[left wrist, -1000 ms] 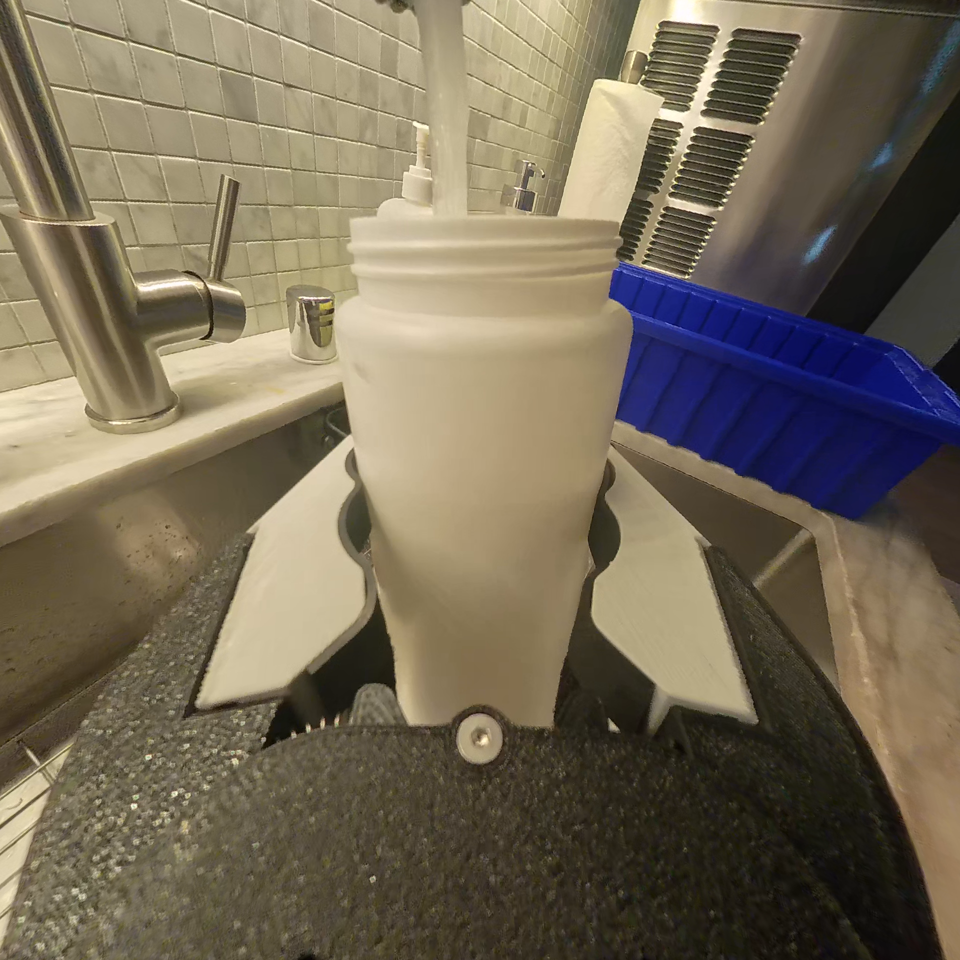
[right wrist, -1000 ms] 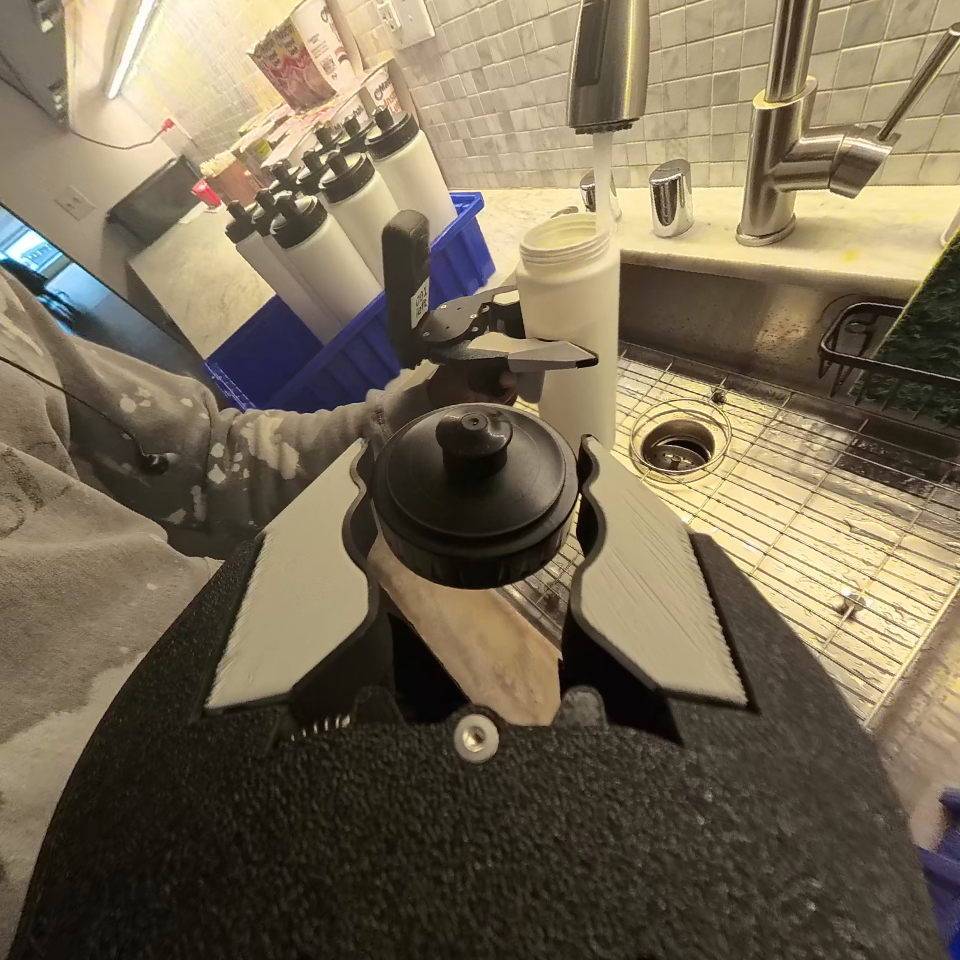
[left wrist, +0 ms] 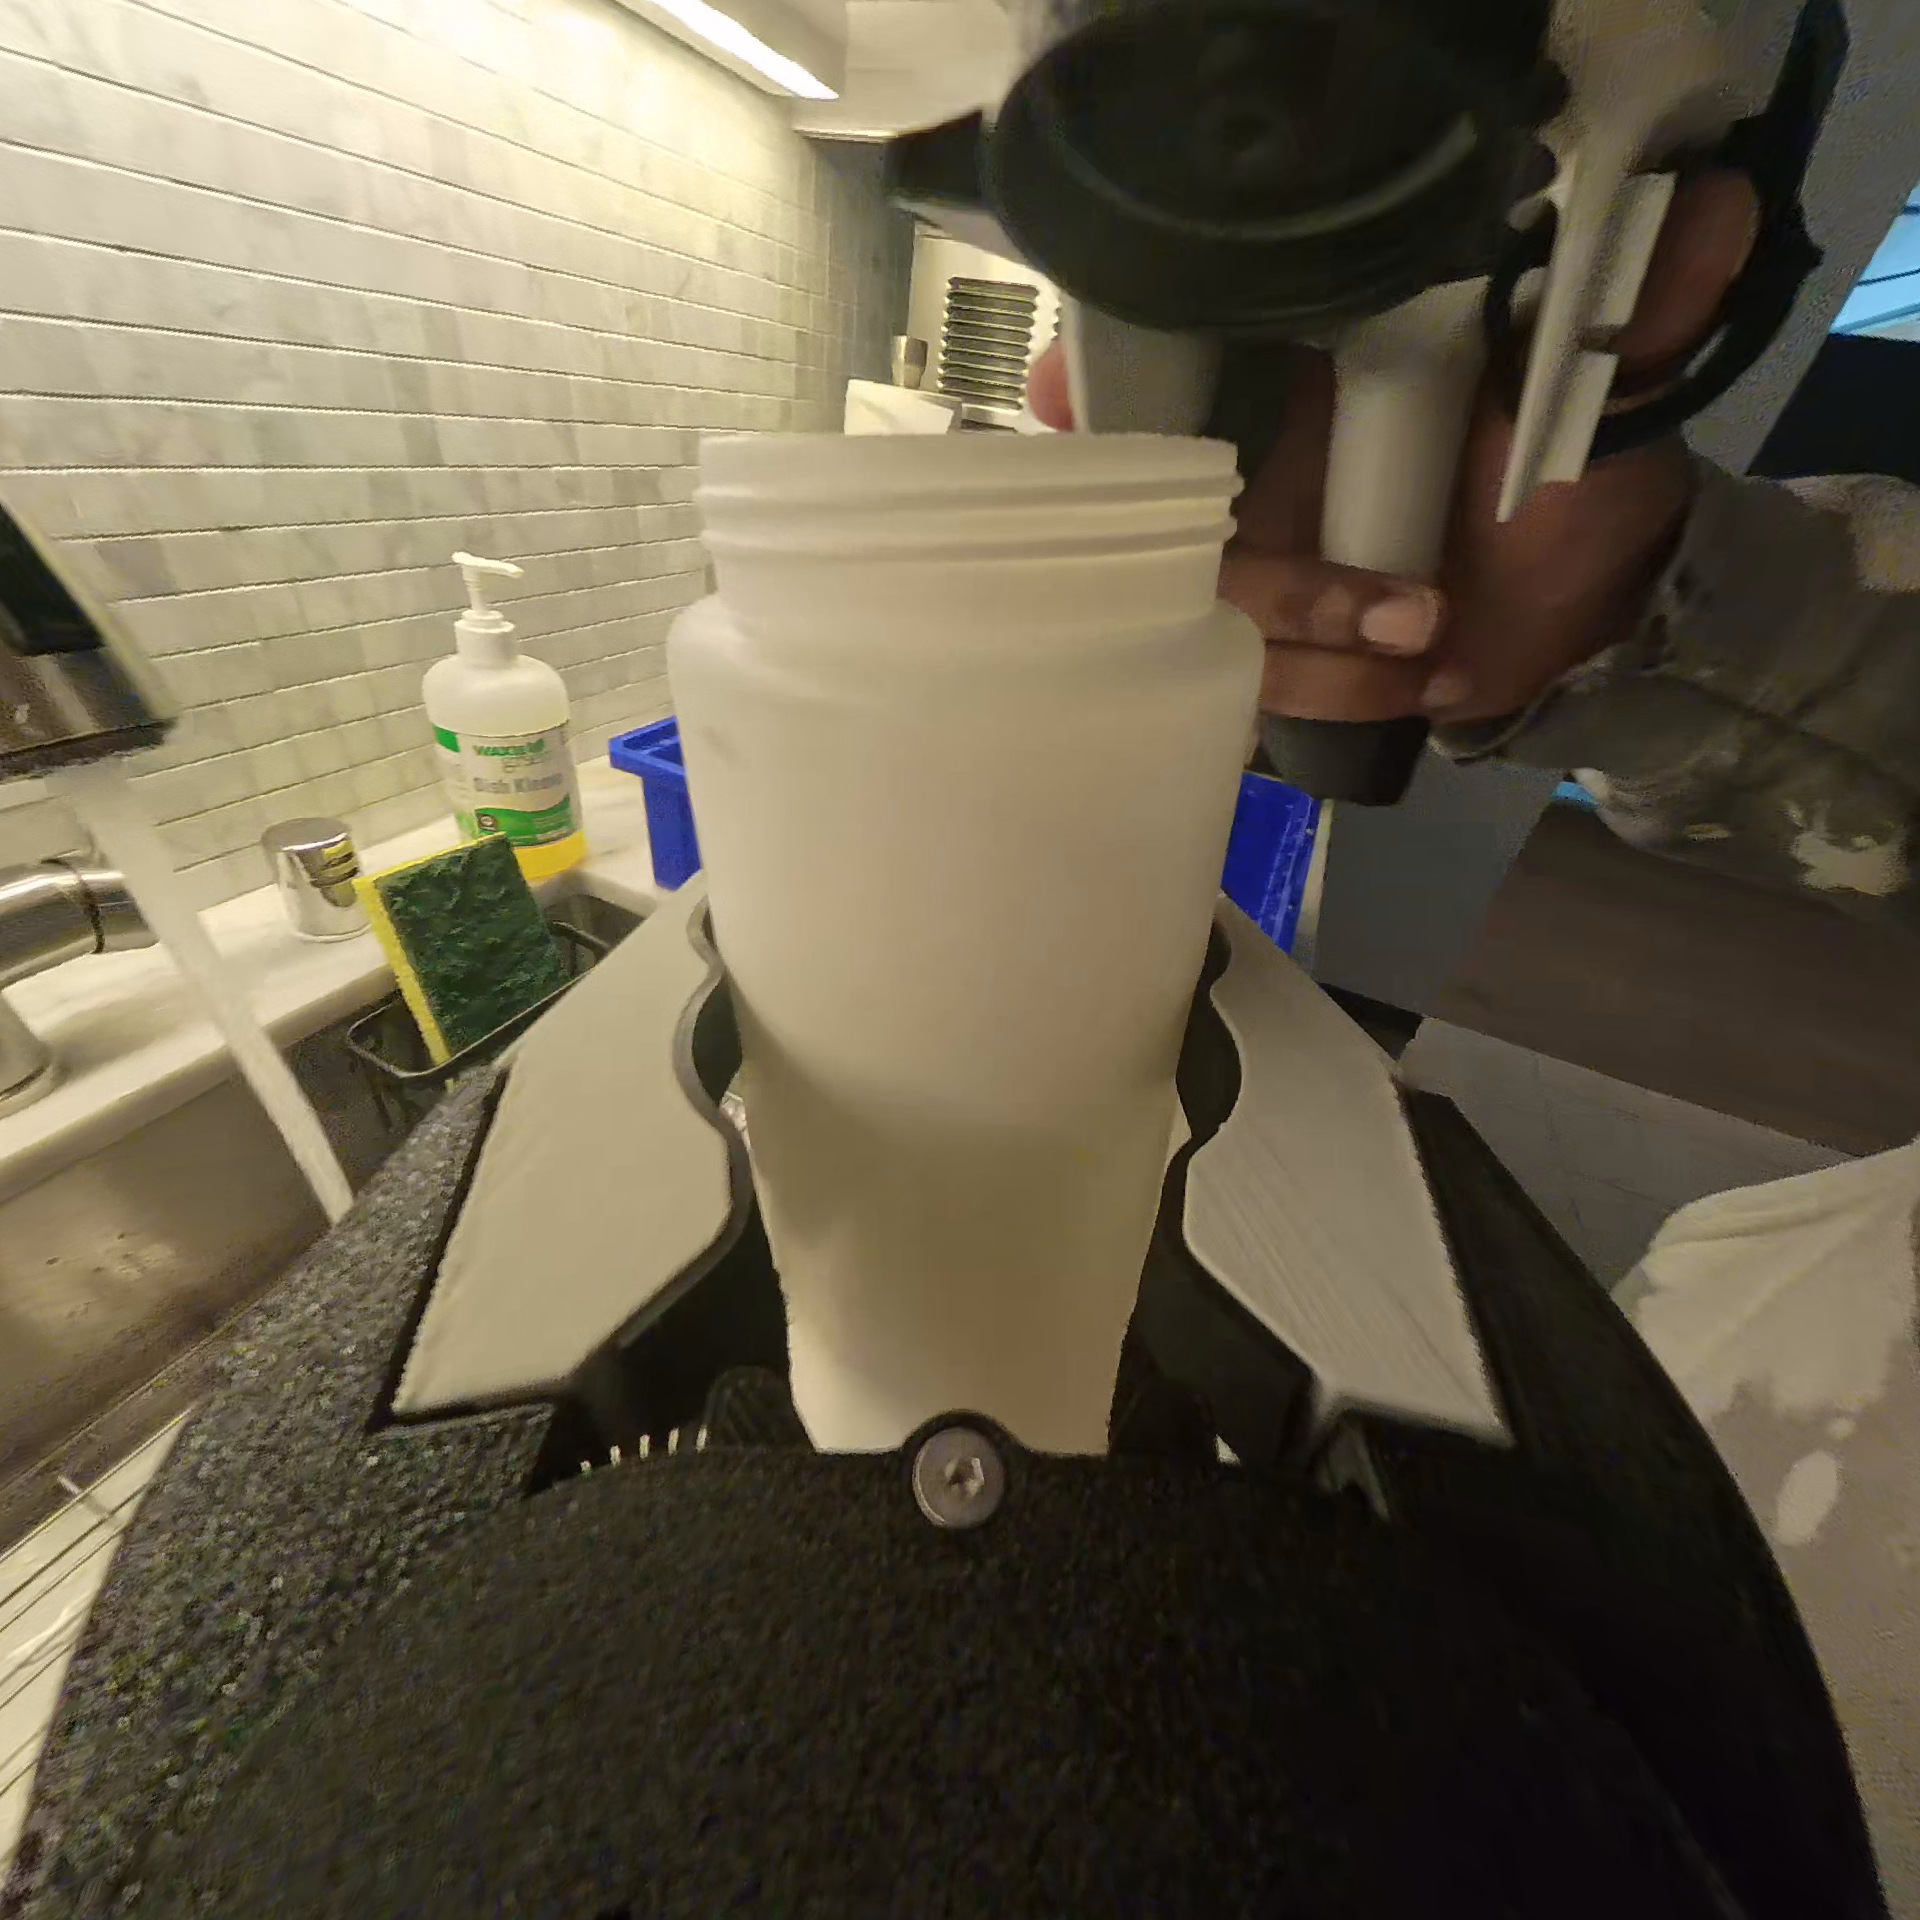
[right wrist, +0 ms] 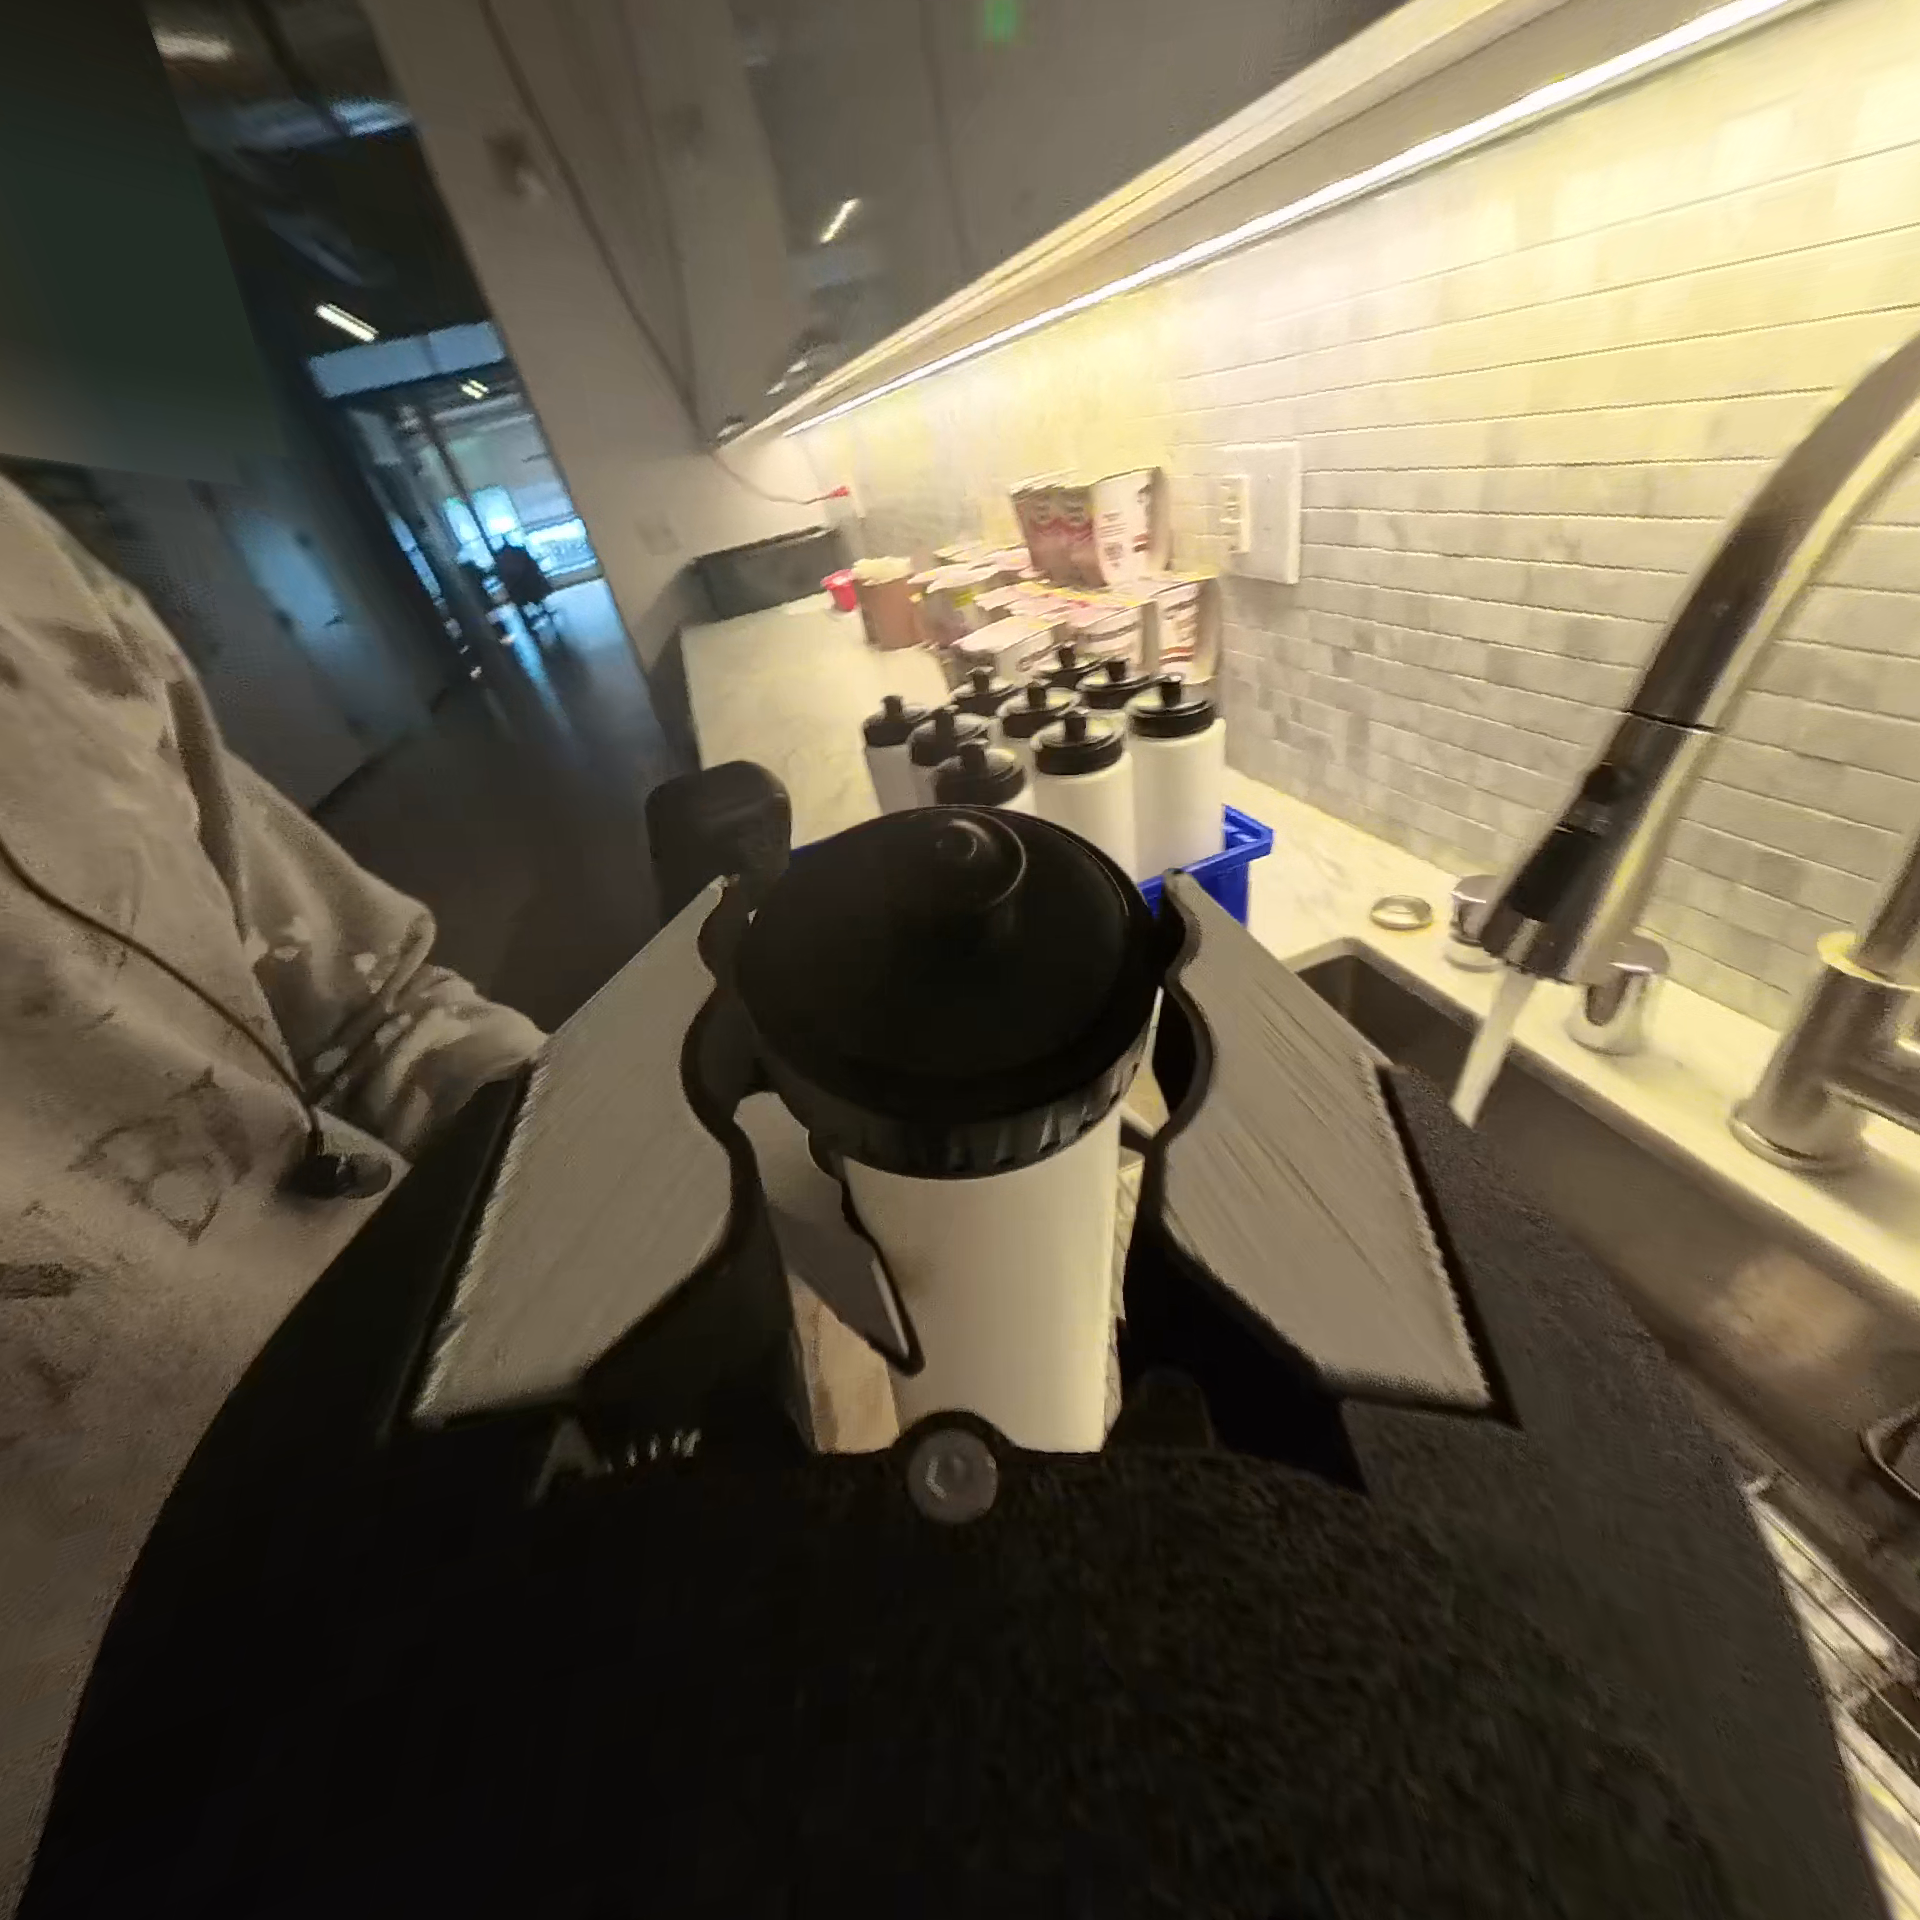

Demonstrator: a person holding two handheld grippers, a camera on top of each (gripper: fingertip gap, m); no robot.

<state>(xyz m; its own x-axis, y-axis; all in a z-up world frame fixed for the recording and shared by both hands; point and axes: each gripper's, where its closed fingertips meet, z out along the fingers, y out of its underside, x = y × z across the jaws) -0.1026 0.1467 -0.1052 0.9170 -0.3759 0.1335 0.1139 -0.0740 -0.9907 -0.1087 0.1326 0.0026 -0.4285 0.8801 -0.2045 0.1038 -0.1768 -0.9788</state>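
Left wrist view: the white bottle (left wrist: pixel 961 935) is squeezed upright by the left gripper (left wrist: pixel 961 997). The black cap (right wrist: pixel 940 992) is pinched by the right gripper (right wrist: pixel 951 997), just over the bottle's open top.

The open threaded mouth of the white plastic bottle (left wrist: pixel 966 831) held upright in the left tongs (left wrist: pixel 961 1049) is almost covered from above by the black round cap (left wrist: pixel 1257 156) gripped in the right tongs (right wrist: pixel 956 997), leaving little room between them. To the left, the running water stream (left wrist: pixel 223 987) from the steel faucet (right wrist: pixel 1704 665) blocks that side. The green-and-yellow sponge (left wrist: pixel 462 951) in its black wire holder stands against the sink's back wall. A blue plastic bin (right wrist: pixel 1210 868) crowded with capped white bottles (right wrist: pixel 1081 774) occupies the desk (left wrist: pixel 156 997) beyond.
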